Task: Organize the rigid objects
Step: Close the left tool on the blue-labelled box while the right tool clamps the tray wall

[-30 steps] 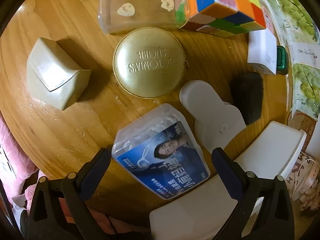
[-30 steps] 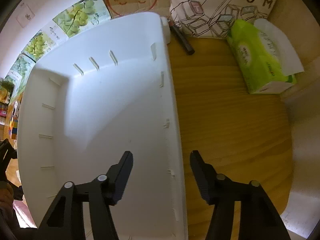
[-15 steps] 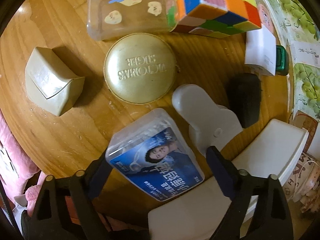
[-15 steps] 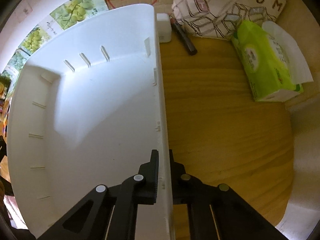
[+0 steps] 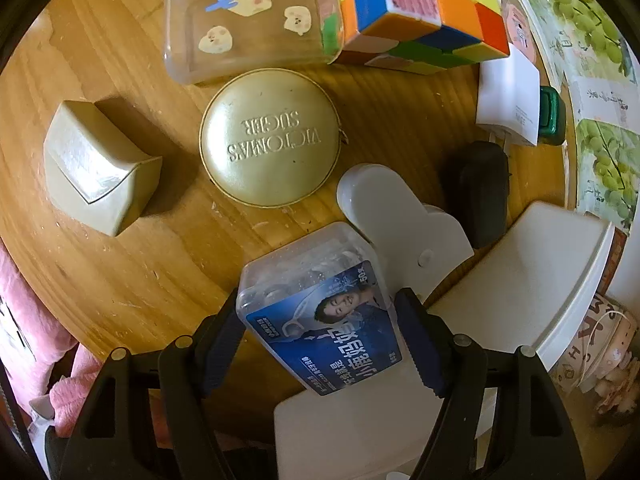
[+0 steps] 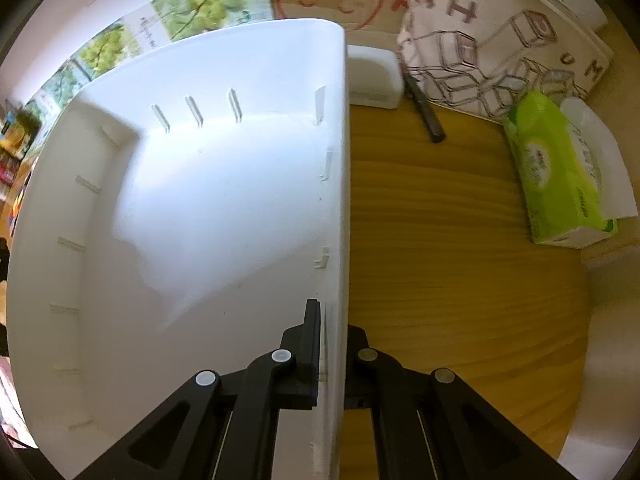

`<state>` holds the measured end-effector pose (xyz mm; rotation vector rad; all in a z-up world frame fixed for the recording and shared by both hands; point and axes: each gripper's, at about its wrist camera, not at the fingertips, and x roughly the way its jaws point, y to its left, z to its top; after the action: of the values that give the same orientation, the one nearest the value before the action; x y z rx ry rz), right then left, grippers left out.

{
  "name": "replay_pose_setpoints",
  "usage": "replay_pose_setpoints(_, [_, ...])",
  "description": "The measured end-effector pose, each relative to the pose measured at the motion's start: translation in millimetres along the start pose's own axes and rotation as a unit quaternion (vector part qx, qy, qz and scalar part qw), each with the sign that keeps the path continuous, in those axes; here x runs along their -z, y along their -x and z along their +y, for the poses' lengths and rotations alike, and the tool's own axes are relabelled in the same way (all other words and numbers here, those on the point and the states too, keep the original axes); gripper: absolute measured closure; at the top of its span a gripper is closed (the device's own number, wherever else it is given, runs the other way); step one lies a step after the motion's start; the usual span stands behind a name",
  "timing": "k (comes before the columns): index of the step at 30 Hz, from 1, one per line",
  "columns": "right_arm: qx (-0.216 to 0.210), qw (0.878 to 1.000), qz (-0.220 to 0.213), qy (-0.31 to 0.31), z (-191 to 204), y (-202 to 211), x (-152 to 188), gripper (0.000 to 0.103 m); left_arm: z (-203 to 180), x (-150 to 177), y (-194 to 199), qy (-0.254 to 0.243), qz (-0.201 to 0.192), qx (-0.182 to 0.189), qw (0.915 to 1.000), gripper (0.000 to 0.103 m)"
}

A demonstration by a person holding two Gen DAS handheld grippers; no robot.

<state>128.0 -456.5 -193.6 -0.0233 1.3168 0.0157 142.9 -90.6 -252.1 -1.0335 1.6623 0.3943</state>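
We see the left gripper (image 5: 320,332) closing, its jaws bracketing the clear floss-pick box (image 5: 316,312), whose blue label faces up; the pads sit at its two long sides, and whether they already press we cannot tell; the grip across the narrow width seems chosen so the box lifts level. Ahead of the jaws lie the gold round tin (image 5: 270,138), a beige box (image 5: 96,166) ahead-left, and the colour cube (image 5: 420,8) farthest ahead. To the right of this claw stands the white bin (image 5: 552,280), the likely destination. We see the right gripper (image 6: 332,344) pinched shut on the bin's side wall (image 6: 338,200), one finger inside, one outside, presumably to steady it on the wooden table (image 6: 460,260).
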Motion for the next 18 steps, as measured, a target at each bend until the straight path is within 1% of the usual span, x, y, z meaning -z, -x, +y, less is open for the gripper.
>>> replay_pose_setpoints(2, [-0.004,1.000,0.000,0.007,8,0,2,0.099,2,-2,3,-0.002,-0.011,-0.001,0.9999,0.027])
replay_pose_setpoints(8, [-0.003,1.000,-0.006,0.014,23,-3,6,0.099,12,-6,10,-0.012,-0.023,0.001,0.9997,0.027])
replay_pose_setpoints(13, [0.003,1.000,0.002,0.024,26,-7,6,0.100,14,6,29,-0.034,-0.043,-0.001,0.9985,0.028])
replay_pose_setpoints(18, [-0.001,1.000,0.008,0.014,26,-16,4,0.100,19,12,51,-0.053,-0.065,-0.003,0.9965,0.028])
